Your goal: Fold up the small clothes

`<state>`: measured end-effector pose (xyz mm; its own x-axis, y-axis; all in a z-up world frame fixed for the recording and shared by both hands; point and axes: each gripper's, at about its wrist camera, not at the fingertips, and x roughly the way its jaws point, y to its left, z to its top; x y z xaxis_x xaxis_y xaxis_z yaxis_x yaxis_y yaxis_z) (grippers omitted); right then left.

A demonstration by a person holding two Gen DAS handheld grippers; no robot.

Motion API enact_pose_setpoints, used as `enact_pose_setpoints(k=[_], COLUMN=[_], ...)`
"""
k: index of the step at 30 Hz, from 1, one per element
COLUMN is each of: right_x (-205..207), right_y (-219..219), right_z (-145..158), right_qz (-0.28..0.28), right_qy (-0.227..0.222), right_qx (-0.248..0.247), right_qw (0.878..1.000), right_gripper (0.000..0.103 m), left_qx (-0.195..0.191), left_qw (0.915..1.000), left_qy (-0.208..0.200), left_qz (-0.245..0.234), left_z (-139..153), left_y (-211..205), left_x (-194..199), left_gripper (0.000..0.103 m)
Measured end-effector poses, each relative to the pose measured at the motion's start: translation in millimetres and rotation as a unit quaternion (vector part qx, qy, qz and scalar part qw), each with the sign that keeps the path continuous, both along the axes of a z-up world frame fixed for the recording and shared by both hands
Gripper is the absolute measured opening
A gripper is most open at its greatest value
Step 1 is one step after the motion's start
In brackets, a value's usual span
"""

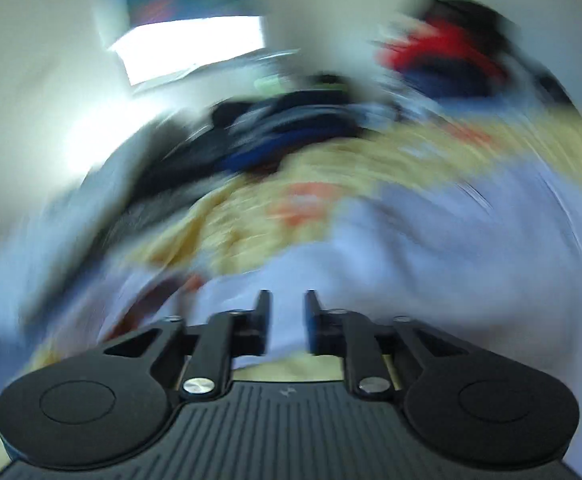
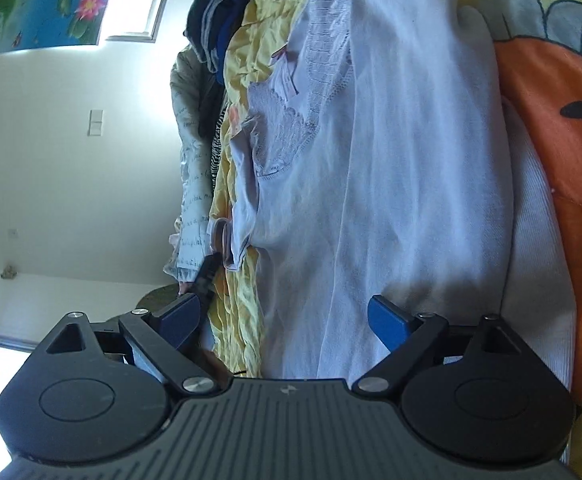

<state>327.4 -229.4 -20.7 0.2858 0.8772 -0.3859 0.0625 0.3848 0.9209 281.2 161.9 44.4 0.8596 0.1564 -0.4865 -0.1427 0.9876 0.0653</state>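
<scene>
A yellow bedsheet [image 2: 247, 184] with an orange cartoon print [image 2: 563, 128] covers the bed, and everything else can be placed from it. On the sheet lies the pale lilac shirt [image 2: 403, 168], spread flat, with its lace collar [image 2: 315, 80] at the far end, toward a dark pile of clothes [image 2: 211, 20] that sits at the far edge of the sheet. A person's sleeve [image 2: 189, 184], light with small writing on it, reaches along the sheet's side, beside the shirt's short sleeve.

The right gripper [image 2: 283, 320] hovers low over the near hem of the shirt. Its blue fingers [image 2: 387, 320] are spread wide — one above the shirt, the other beyond the shirt's side, over the sheet's edge — and nothing is pinched between them.

The left wrist view is very blurred. The left gripper [image 1: 287, 320] is over the same lilac cloth on the sheet; its fingers stand partly apart with a clear gap, and I see no cloth caught there. Beyond it, the dark pile [image 1: 283, 128] and something red [image 1: 439, 52] are only smears.
</scene>
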Motion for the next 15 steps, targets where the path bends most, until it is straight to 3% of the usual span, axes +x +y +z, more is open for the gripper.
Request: enact_pose_setpoints(k=[1,2,3,4,5,6,8,11,13,15], right_x=[0,0,1,2,2,3,2,1,0,0], right_y=[1,1,1,0,0,0,0,2,1,0], right_z=[0,0,0,0,0,0,0,0,0,0], right_qz=[0.003,0.004,0.006,0.007,0.008,0.007,0.006,0.006,0.005,0.003], right_qy=[-0.002,-0.002,-0.002,-0.001,0.0,0.0,0.0,-0.004,-0.007,-0.006], right_qx=[-0.003,-0.003,-0.002,-0.001,0.0,0.001,0.0,-0.004,-0.005,-0.004], right_qw=[1.0,1.0,1.0,1.0,1.0,1.0,1.0,1.0,1.0,1.0], right_gripper=[0.095,0.095,0.095,0.095,0.094,0.094,0.094,0.095,0.094,0.094], left_qx=[-0.087,-0.192,-0.278,-0.338,-0.39,-0.422,-0.449,-0.495,-0.519,-0.533], left_qw=[0.9945,0.9732,0.9431,0.9138,0.8822,0.8572,0.8329,0.8046,0.7897,0.7788], left_qy=[-0.007,-0.029,-0.063,-0.087,-0.096,-0.094,-0.089,-0.067,-0.063,-0.068], left_qz=[0.058,0.123,0.172,0.207,0.246,0.28,0.31,0.322,0.321,0.324], left_z=[6,6,2,-4,-12,-19,-32,-54,-63,-68], left_y=[35,75,106,128,149,165,179,185,185,186], left_x=[3,0,-7,-13,-15,-14,-7,4,12,17], left_gripper=[0.077,0.091,0.098,0.098,0.098,0.097,0.097,0.089,0.071,0.07])
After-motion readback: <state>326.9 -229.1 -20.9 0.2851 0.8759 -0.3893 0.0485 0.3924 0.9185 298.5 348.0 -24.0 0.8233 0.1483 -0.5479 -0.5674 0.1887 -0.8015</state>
